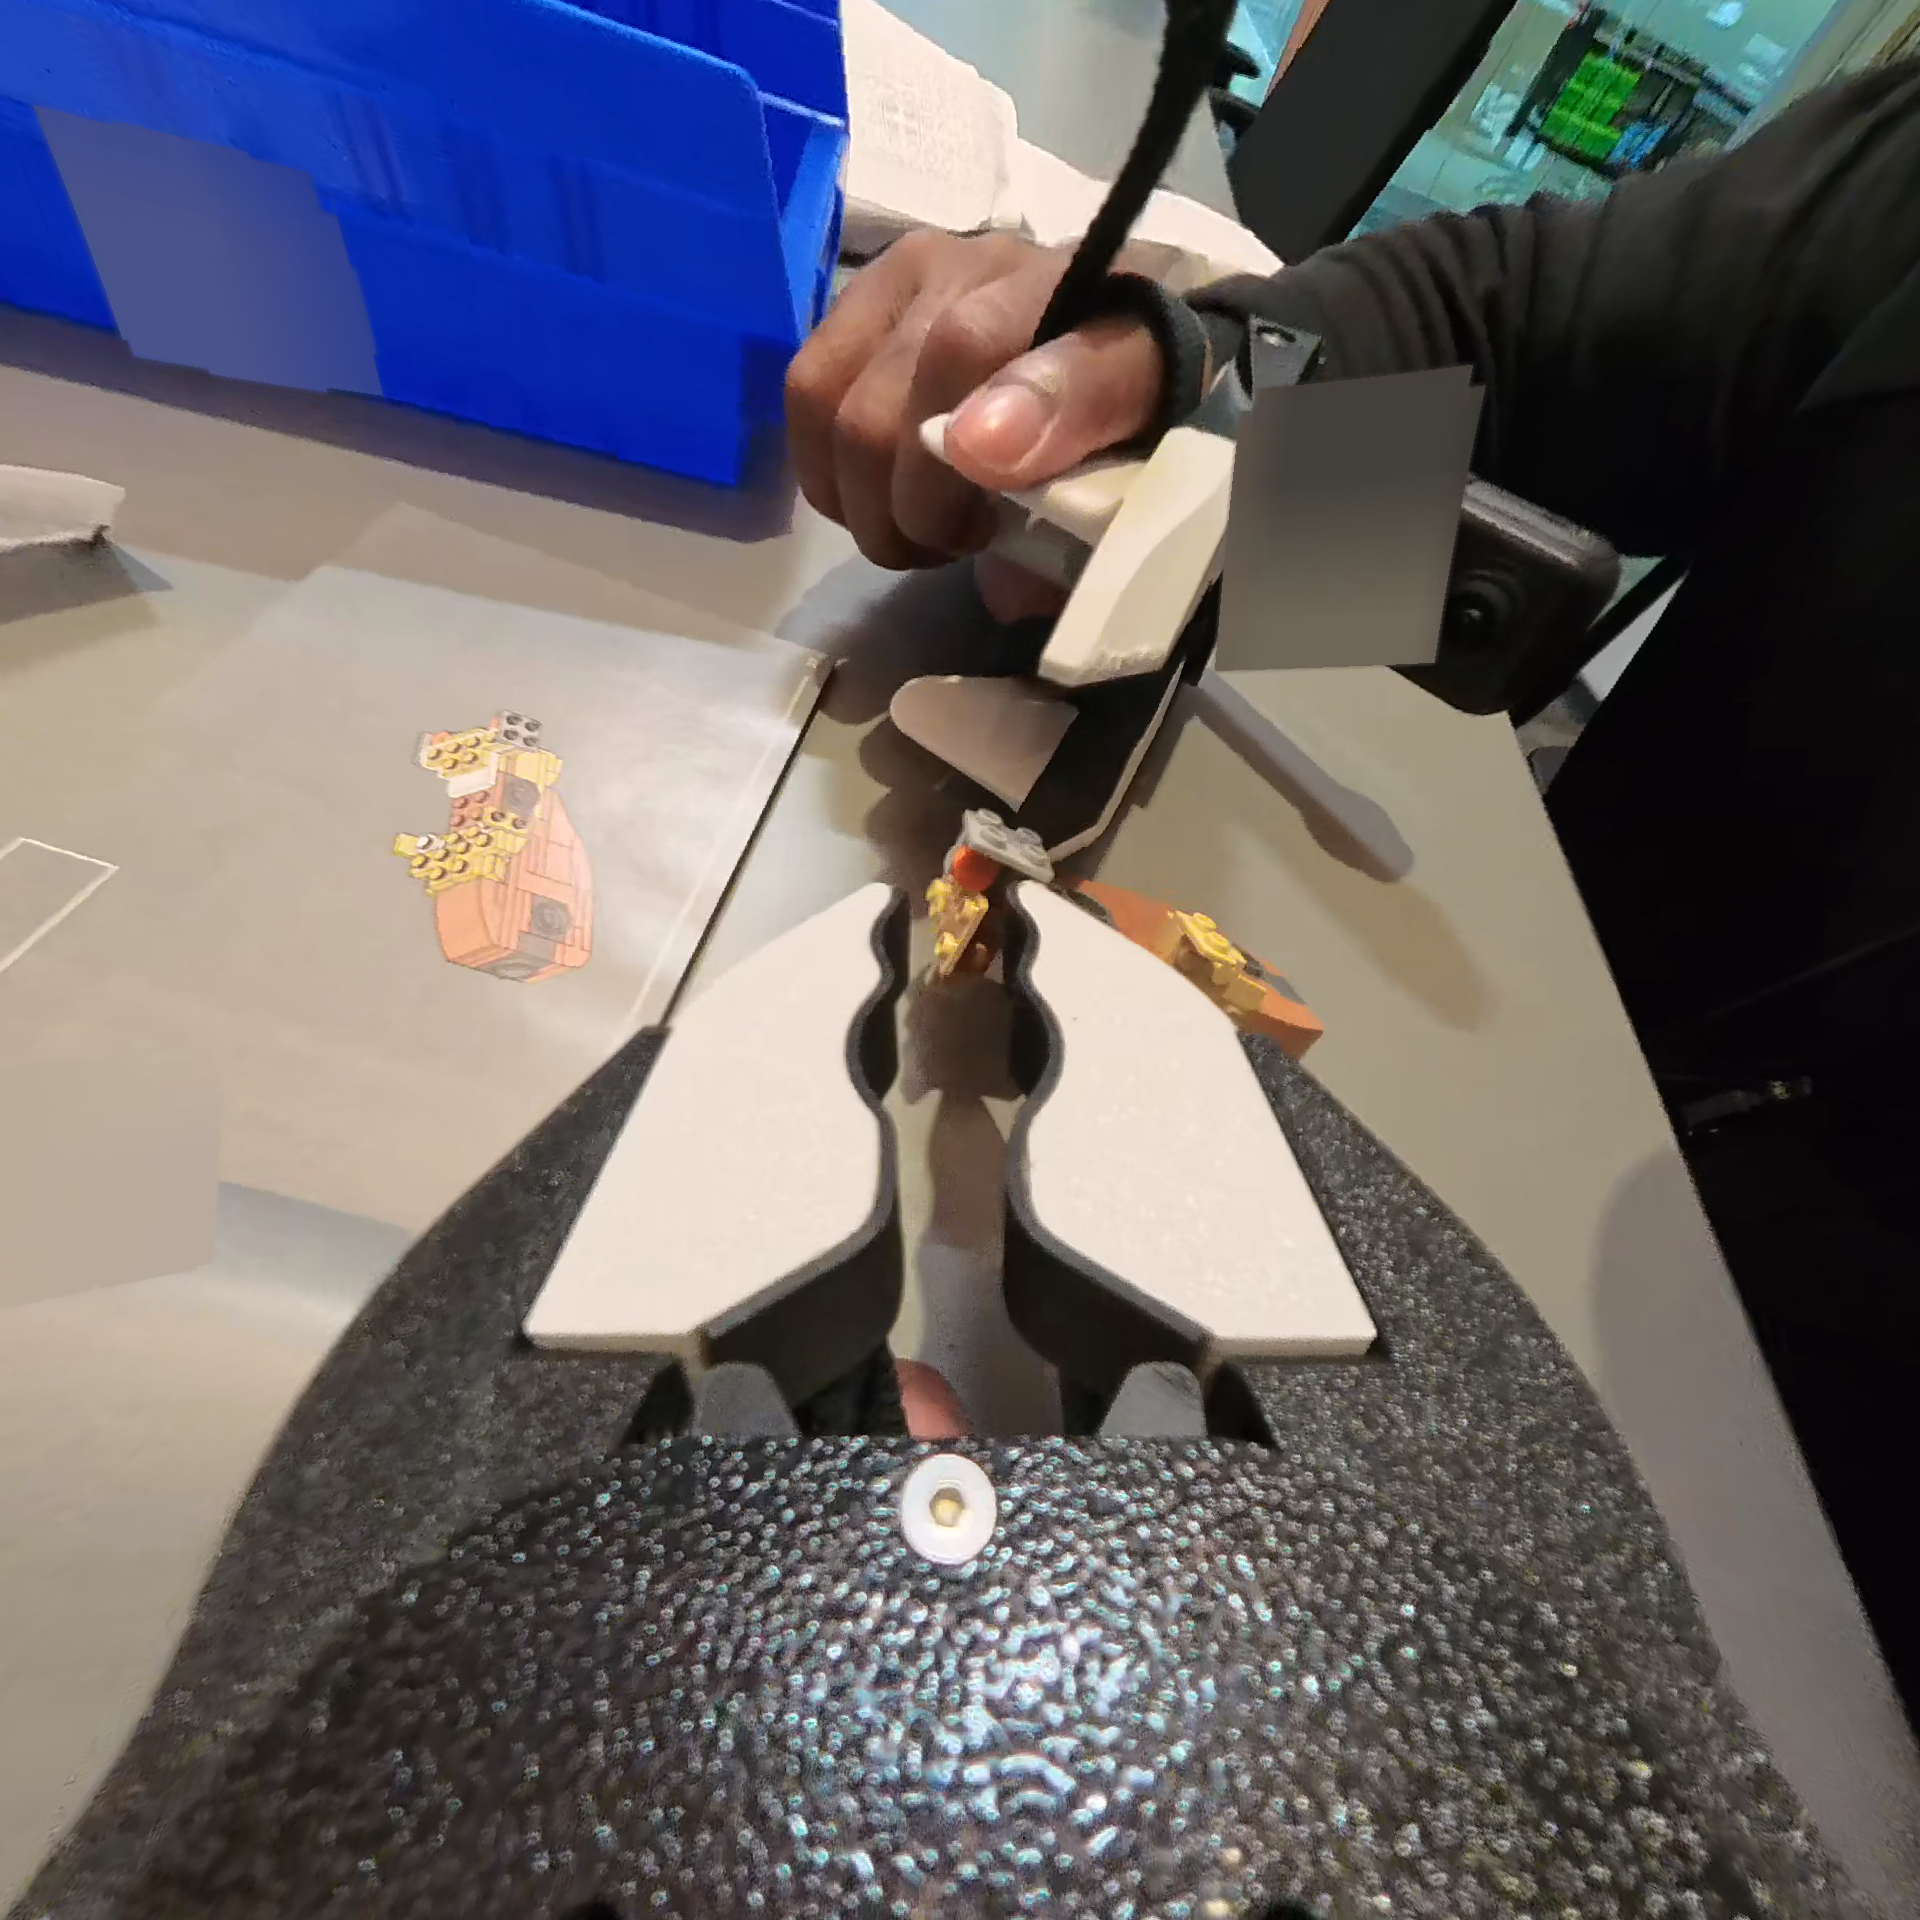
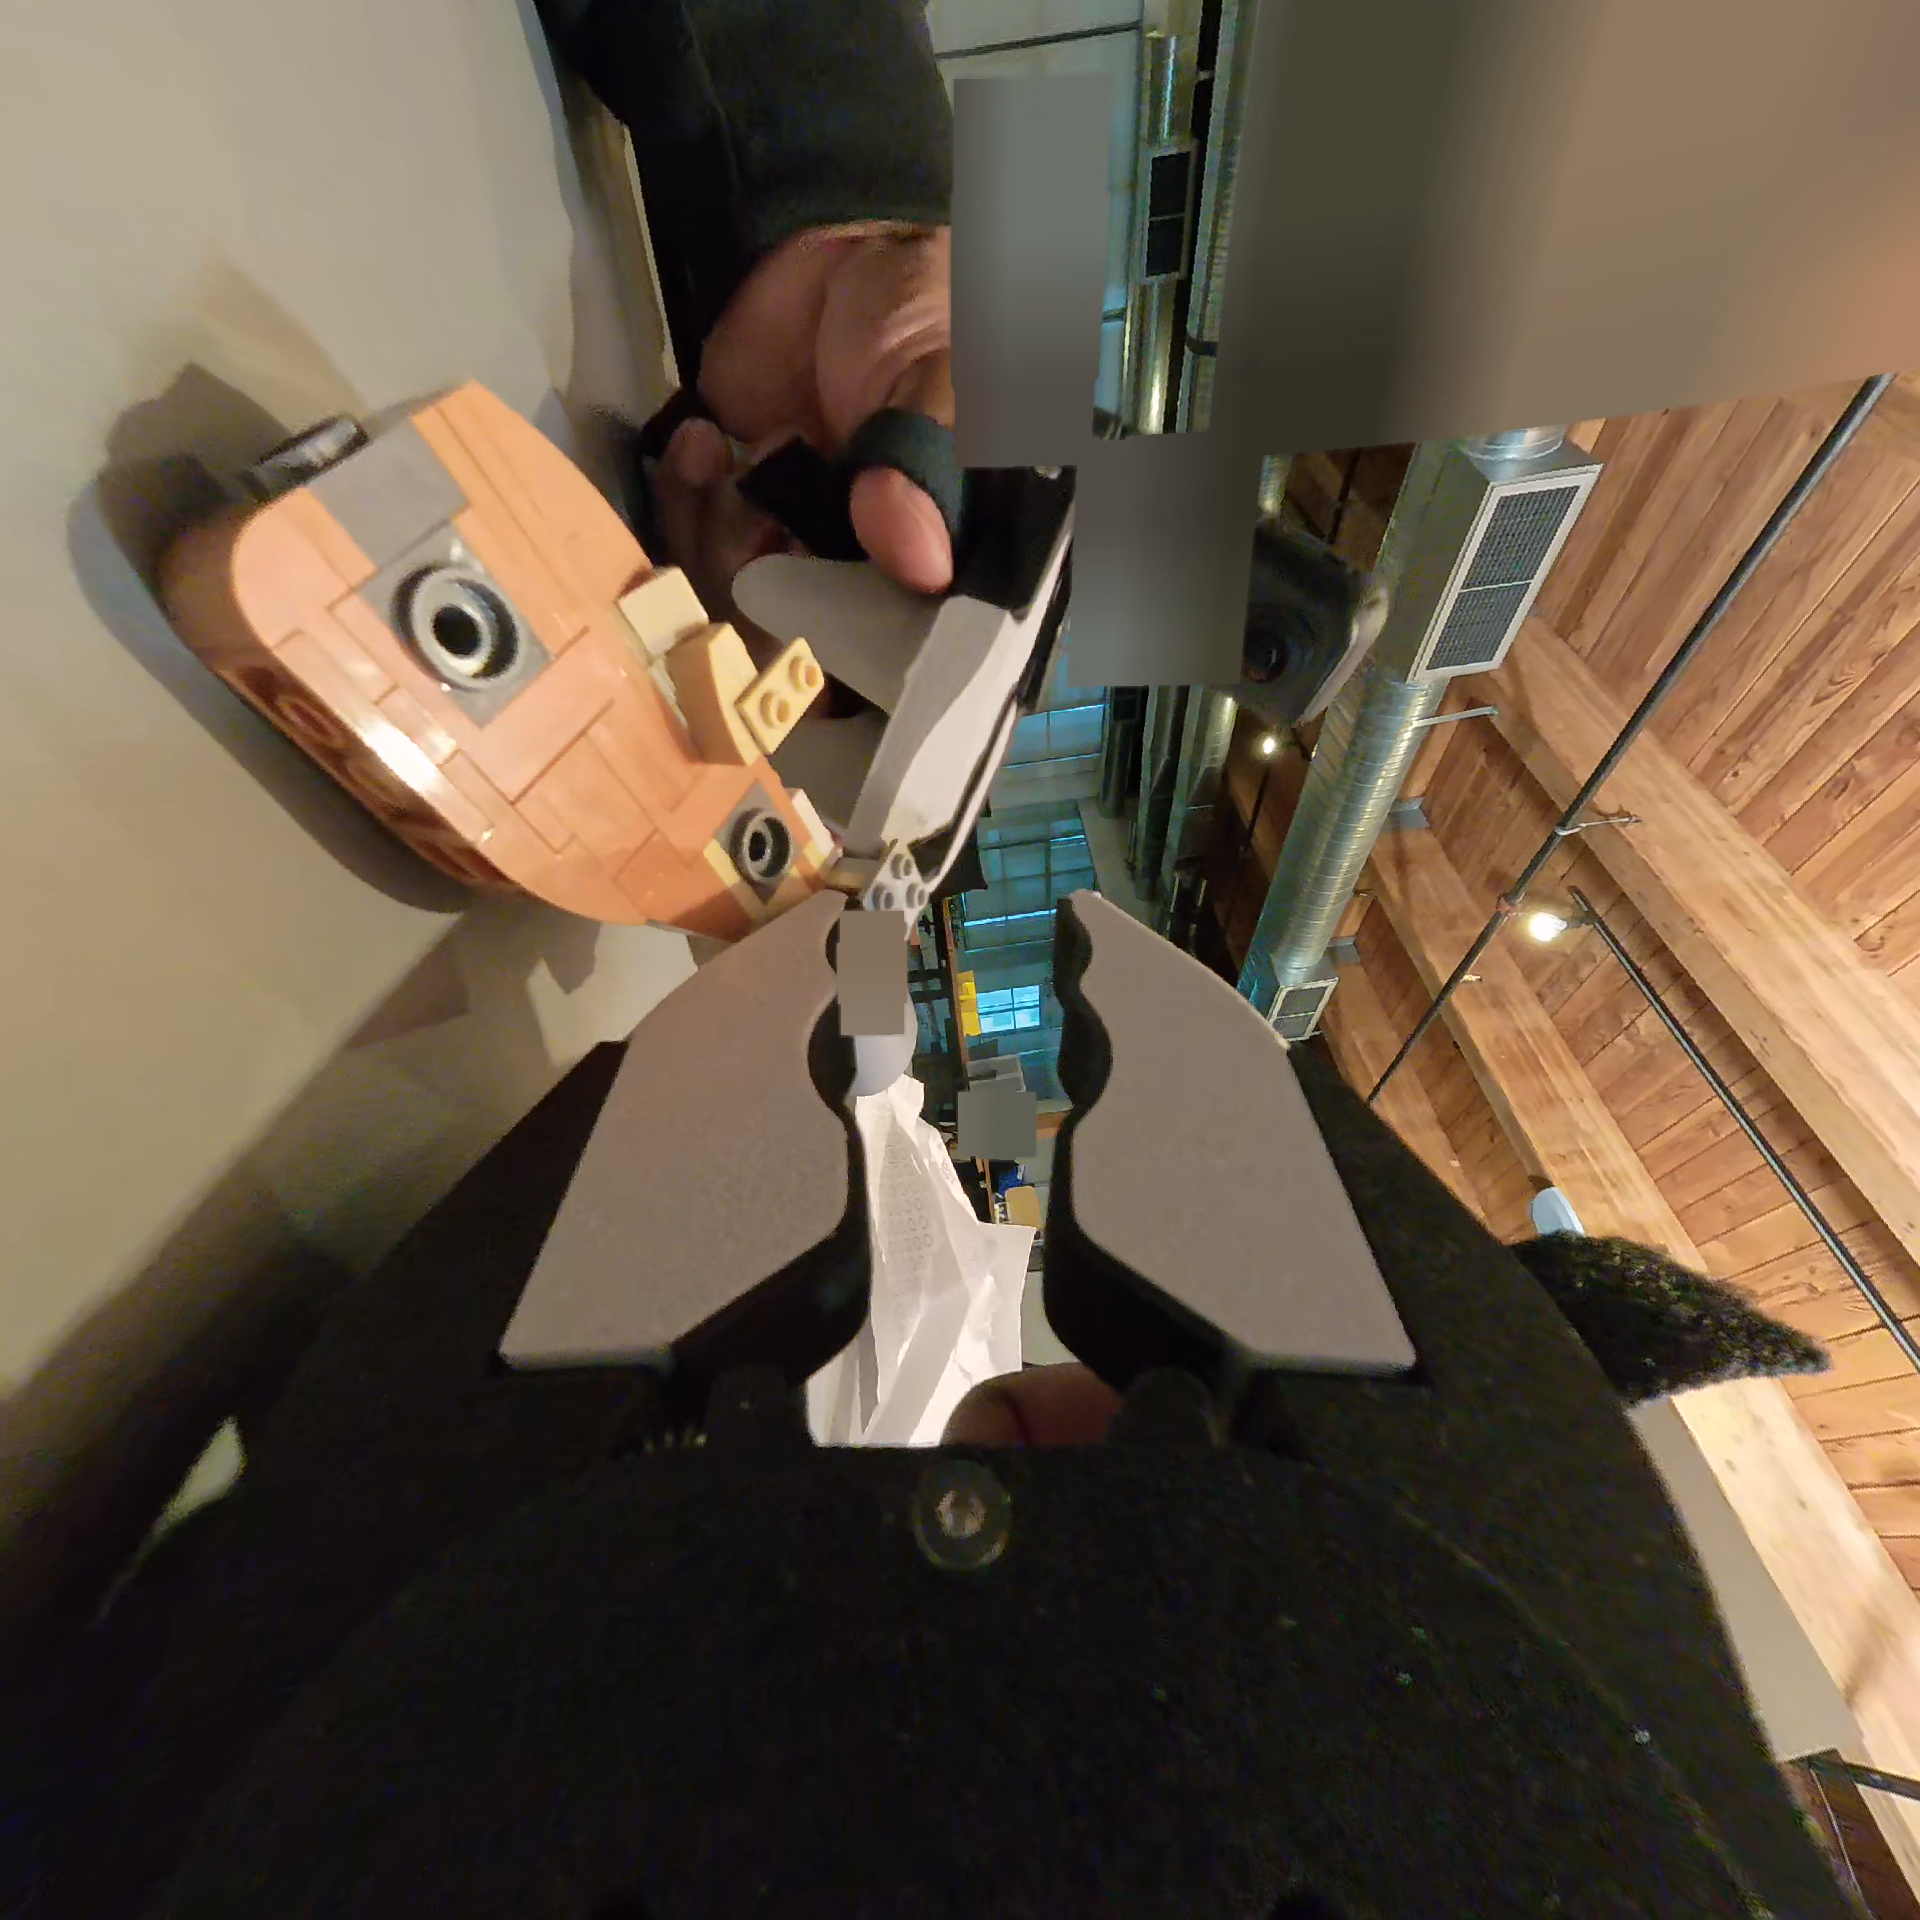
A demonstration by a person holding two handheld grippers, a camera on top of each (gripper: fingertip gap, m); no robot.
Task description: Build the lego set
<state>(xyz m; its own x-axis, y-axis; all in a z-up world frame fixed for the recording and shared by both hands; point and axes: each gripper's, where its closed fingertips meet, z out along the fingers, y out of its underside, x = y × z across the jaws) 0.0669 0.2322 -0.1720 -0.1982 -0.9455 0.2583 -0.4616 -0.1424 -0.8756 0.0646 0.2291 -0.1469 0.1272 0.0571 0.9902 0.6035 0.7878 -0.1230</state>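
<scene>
A brown lego model (image 2: 520,707) with tan and yellow pieces lies on the table, partly hidden behind my left finger in the left wrist view (image 1: 1278,1013). A small grey plate (image 1: 1000,840) sits on the model's yellow end (image 1: 956,920). My left gripper (image 1: 958,899) is closed to a narrow gap around that yellow end; its fingers (image 2: 935,707) meet beside the grey plate (image 2: 899,881). My right gripper (image 2: 956,909) is open and empty, its left fingertip close to the plate. Its fingers (image 1: 987,727) reach down from the upper right.
A blue bin (image 1: 468,260) stands at the back left. An instruction sheet (image 1: 499,852) with a picture of the model lies left of the grippers on the grey table (image 1: 312,1195). The table edge (image 1: 1621,935) runs along the right. Crumpled white paper (image 2: 935,1268) lies behind. My left and right fingertips are right by each other.
</scene>
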